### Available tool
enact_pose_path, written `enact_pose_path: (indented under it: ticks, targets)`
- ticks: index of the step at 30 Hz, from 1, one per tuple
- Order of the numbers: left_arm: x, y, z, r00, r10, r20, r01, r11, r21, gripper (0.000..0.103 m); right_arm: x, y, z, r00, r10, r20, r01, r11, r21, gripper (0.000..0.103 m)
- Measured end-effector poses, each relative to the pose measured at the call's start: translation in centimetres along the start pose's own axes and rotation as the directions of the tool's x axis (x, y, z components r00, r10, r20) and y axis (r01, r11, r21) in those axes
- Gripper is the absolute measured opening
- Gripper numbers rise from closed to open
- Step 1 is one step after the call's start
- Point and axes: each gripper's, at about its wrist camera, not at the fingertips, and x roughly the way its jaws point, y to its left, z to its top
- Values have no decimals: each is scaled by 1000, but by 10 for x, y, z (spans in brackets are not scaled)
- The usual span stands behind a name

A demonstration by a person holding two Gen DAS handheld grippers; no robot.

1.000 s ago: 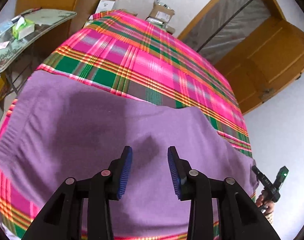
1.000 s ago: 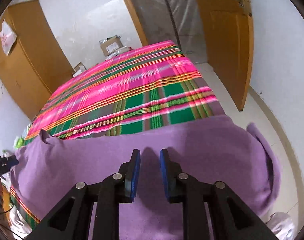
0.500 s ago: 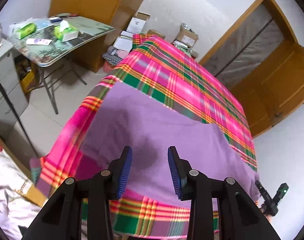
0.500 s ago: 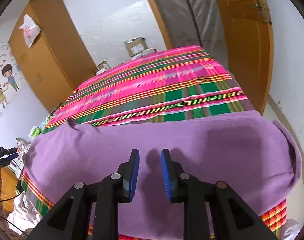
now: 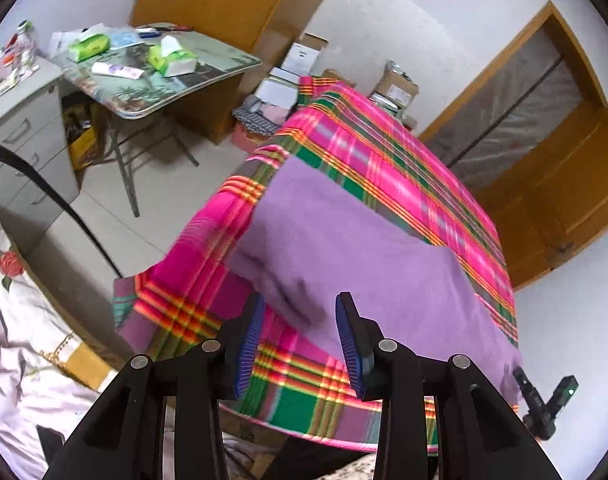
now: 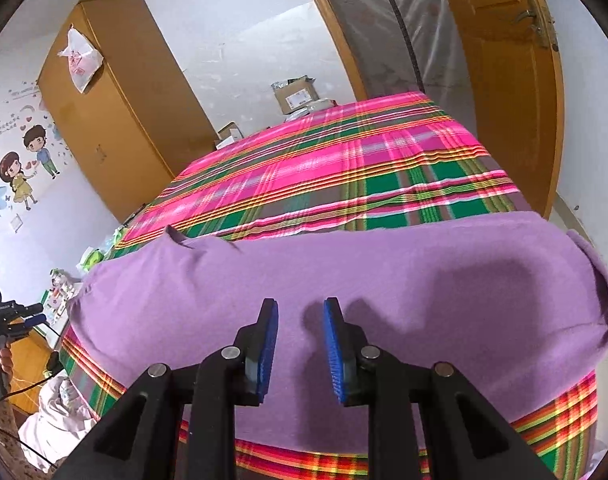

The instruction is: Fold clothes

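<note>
No lettering can be read anywhere. The cardboard box by the far wall carries a white label, and the tissue packs on the folding table show print, both illegible.

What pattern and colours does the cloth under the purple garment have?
The cloth is plaid: pink and green with orange stripes. The right wrist view shows it best.

Bed w/ pink-green plaid cotton sheet carries 1 purple knit garment, spread flat across near edge, 1 corner hanging off at right.
</note>
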Motion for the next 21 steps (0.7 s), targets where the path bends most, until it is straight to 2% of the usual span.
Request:
enact_pose_path:
  ticks: [14,21]
  targets:
    - [9,21,-12,1000,-2,8,2,1000,0,38,11,27,-11,999,34,-22,-35,999,-21,24]
    - [5,26,-14,999,-28,19,28,1000,2,38,10,43,-14,999,46,-13,-47,998,-35,24]
